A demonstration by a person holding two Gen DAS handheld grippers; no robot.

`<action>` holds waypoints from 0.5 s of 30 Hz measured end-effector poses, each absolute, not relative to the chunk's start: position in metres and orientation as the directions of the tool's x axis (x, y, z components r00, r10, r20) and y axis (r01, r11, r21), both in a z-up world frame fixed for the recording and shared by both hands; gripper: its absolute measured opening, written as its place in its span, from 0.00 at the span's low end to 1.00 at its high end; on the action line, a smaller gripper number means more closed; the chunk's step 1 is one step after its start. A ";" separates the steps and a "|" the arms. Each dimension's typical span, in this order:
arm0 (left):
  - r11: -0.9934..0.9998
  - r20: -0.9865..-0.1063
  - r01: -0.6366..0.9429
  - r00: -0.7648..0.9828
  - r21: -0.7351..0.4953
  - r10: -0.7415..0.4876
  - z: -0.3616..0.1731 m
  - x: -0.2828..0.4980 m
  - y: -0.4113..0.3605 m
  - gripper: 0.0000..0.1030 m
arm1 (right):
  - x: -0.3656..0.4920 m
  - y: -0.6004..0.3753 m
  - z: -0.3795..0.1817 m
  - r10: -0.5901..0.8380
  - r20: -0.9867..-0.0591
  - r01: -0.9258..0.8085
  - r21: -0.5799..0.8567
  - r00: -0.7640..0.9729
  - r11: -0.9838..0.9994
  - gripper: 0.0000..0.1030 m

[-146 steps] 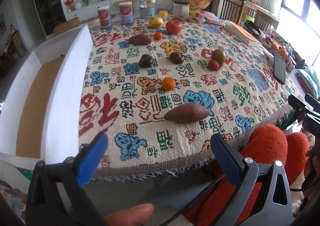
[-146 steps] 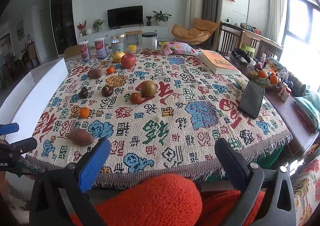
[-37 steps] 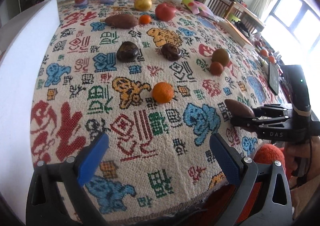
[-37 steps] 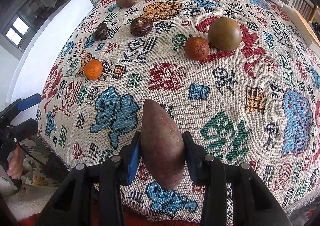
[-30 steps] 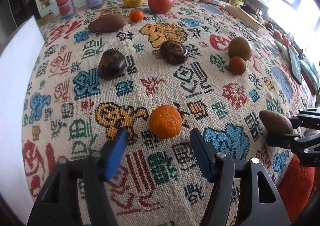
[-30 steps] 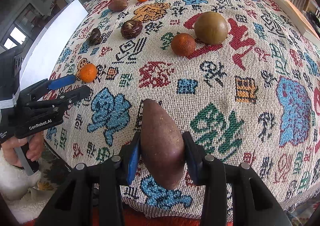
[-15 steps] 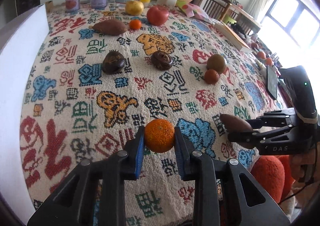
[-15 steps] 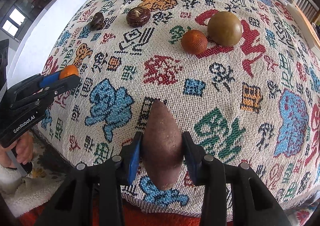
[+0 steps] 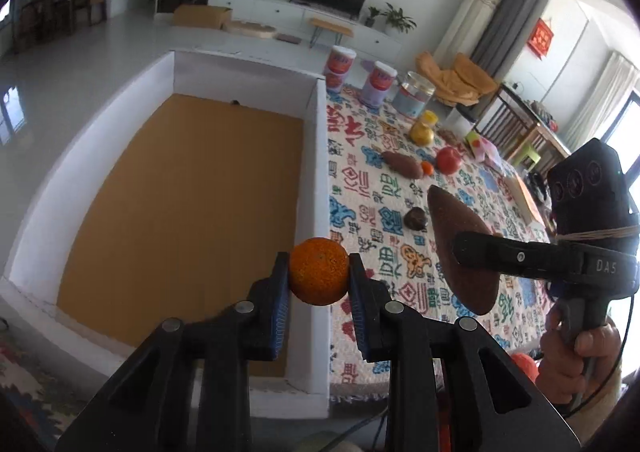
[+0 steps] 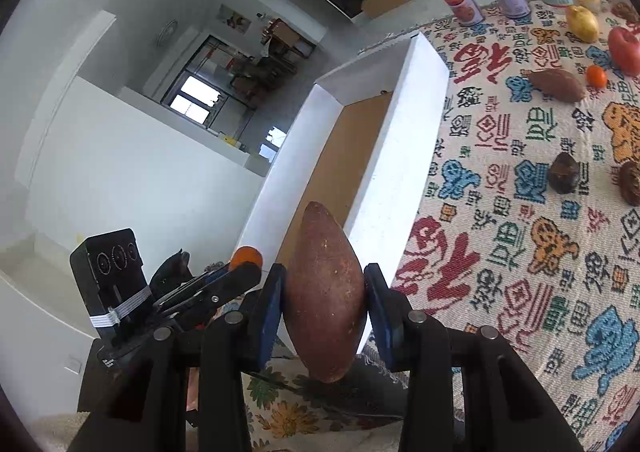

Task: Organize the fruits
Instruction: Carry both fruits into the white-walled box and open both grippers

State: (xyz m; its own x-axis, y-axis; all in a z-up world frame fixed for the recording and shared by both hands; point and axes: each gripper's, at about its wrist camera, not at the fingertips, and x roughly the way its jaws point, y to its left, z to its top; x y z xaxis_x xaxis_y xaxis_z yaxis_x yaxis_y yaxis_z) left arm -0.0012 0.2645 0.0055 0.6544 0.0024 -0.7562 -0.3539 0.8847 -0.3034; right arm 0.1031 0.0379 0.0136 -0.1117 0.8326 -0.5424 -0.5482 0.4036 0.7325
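Blue pads on the left tool [image 9: 319, 279] are clamped on a small orange [image 9: 319, 271], pinched right across its middle, and it's hanging over the near wall of the white box [image 9: 314, 155] with the brown cardboard floor. The right tool [image 10: 324, 302] is squeezed onto a sweet potato [image 10: 325, 308] around its fat belly, tips sticking out front and back, just short of the same box, which sits at about 12 o'clock from it. In the left view that potato shows at 3 o'clock from the orange, off the worktop [image 9: 384, 211].

Handling guess: the orange looks light and a bit squishy, so go easy on the squeeze or the peel dents; round skin could roll out if the grip slackens. The potato looks heavier and stiff, tapered, so the thick middle is the spot to hold; nearer a tip it'd probably slide or swing.

Further out at 1 to 2 o'clock on the patterned cloth: another sweet potato [image 9: 403, 165], a red apple [image 9: 449, 160], a dark fruit [image 9: 416, 218] and two cans [image 9: 340, 67]
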 end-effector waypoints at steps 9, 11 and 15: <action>0.794 -0.851 -0.561 0.513 -0.233 0.113 -0.065 -0.018 0.336 0.27 | 0.072 0.190 -0.037 0.721 -0.658 -0.644 0.651 -0.216 0.402 0.39; 0.796 -0.851 -0.569 0.507 -0.208 0.140 -0.068 -0.016 0.337 0.27 | 0.066 0.208 -0.045 0.696 -0.695 -0.678 0.600 -0.178 0.425 0.37; 0.788 -0.850 -0.586 0.499 -0.190 0.167 -0.072 -0.009 0.339 0.28 | 0.054 0.235 -0.041 0.675 -0.728 -0.748 0.514 -0.122 0.420 0.41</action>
